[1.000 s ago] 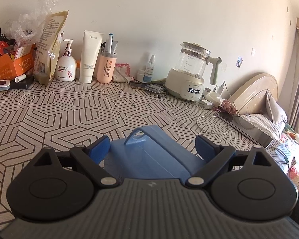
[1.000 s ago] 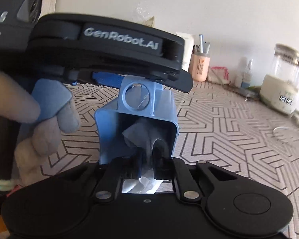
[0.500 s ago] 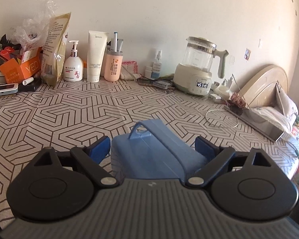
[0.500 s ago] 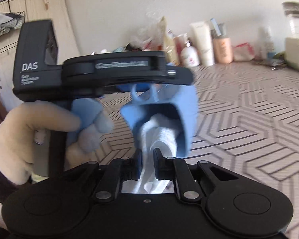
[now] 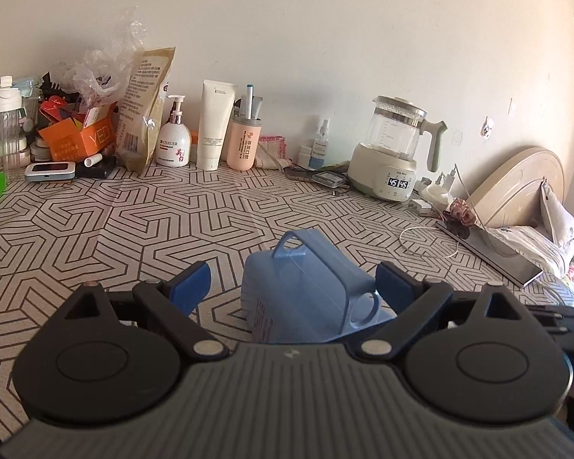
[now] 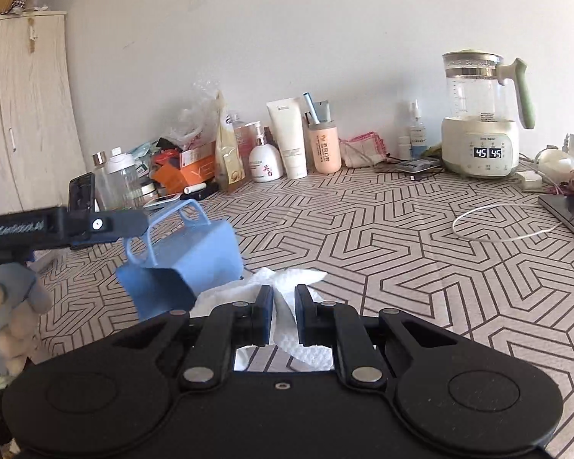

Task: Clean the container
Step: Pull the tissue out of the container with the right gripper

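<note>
The blue plastic container (image 5: 302,290) lies tipped on the patterned table between the wide-apart fingers of my left gripper (image 5: 292,283), which is open; whether a finger touches it I cannot tell. In the right wrist view the container (image 6: 187,264) lies on its side, open mouth toward me, with the left gripper's body (image 6: 57,225) just beside its handle. My right gripper (image 6: 283,306) is shut on a white paper towel (image 6: 287,279), outside the container and just right of its mouth.
Along the wall stand bottles, a tube, a pink cup (image 5: 243,143), a snack bag and an orange box (image 5: 76,137). A glass kettle (image 5: 396,153) stands at the right, with a white cable (image 5: 428,244) and a laptop (image 5: 490,252) near the table's right edge.
My right gripper has pulled the paper towel out of the container and back to its right. The container has dropped from its raised, tilted position onto the table between the left fingers.
</note>
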Tool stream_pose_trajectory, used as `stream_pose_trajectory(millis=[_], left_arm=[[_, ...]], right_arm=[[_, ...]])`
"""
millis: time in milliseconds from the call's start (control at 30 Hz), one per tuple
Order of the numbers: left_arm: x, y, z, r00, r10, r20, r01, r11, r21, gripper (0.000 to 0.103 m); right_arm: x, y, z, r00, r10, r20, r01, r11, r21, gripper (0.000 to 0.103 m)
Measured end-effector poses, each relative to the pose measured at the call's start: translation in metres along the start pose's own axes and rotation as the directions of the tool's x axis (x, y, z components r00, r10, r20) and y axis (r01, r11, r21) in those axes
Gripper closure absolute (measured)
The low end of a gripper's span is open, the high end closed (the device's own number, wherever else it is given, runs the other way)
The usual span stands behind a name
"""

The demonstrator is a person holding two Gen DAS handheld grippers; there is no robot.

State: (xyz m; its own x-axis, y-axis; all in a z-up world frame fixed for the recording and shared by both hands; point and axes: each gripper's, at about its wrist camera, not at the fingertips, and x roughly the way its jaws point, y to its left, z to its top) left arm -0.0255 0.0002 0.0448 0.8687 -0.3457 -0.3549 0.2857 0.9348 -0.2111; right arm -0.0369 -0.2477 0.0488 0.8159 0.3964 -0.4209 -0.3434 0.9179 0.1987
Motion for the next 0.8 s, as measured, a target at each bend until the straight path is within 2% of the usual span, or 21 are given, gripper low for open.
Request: stream_pose_trajectory(millis=[200, 367, 433, 500, 600, 733, 767, 800], left_arm=[[-0.009, 0.0, -0.009, 0.999, 0.013, -0.033, -0.012, 1.0, 0.024, 0.009], [-0.01, -0.002, -0.019, 0.998, 0.012, -0.065, -0.008, 0.999, 0.052, 0.009], [-0.006, -0.003, -0.024, 0.997, 0.005, -0.081, 0.001, 0.998, 0.07, 0.009], [-0.001, -0.006, -0.026, 0.996, 0.0, -0.088, 0.009, 0.995, 0.103, 0.009], [0.005, -0.008, -0.028, 0.996, -0.005, -0.09, 0.017, 0.992, 0.127, 0.013], [0.012, 0.001, -0.029, 0.99, -0.058, -0.127, 0.064, 0.997, 0.041, 0.022], [0.012, 0.003, -0.029, 0.989, -0.064, -0.13, 0.068, 0.997, 0.024, 0.029], [0.012, 0.003, -0.029, 0.991, -0.053, -0.126, 0.057, 0.998, 0.032, 0.031]], right_arm=[[0.032, -0.008, 0.016, 0.997, -0.065, 0.042, 0.067, 0.997, -0.037, 0.087], [0.04, -0.01, 0.009, 0.993, -0.119, 0.003, 0.119, 0.992, -0.031, 0.073], [0.033, -0.013, 0.004, 0.993, -0.122, 0.009, 0.122, 0.993, -0.005, 0.072], [0.019, -0.017, -0.001, 0.995, -0.096, 0.03, 0.094, 0.995, 0.043, 0.069], [-0.002, -0.015, -0.006, 0.996, 0.012, 0.09, -0.019, 0.996, 0.085, 0.061], [-0.015, -0.001, -0.011, 0.983, 0.115, 0.142, -0.12, 0.992, 0.025, 0.048], [-0.015, 0.003, -0.012, 0.982, 0.126, 0.143, -0.128, 0.992, 0.004, 0.048], [-0.014, 0.007, -0.014, 0.981, 0.137, 0.139, -0.136, 0.991, -0.017, 0.048]])
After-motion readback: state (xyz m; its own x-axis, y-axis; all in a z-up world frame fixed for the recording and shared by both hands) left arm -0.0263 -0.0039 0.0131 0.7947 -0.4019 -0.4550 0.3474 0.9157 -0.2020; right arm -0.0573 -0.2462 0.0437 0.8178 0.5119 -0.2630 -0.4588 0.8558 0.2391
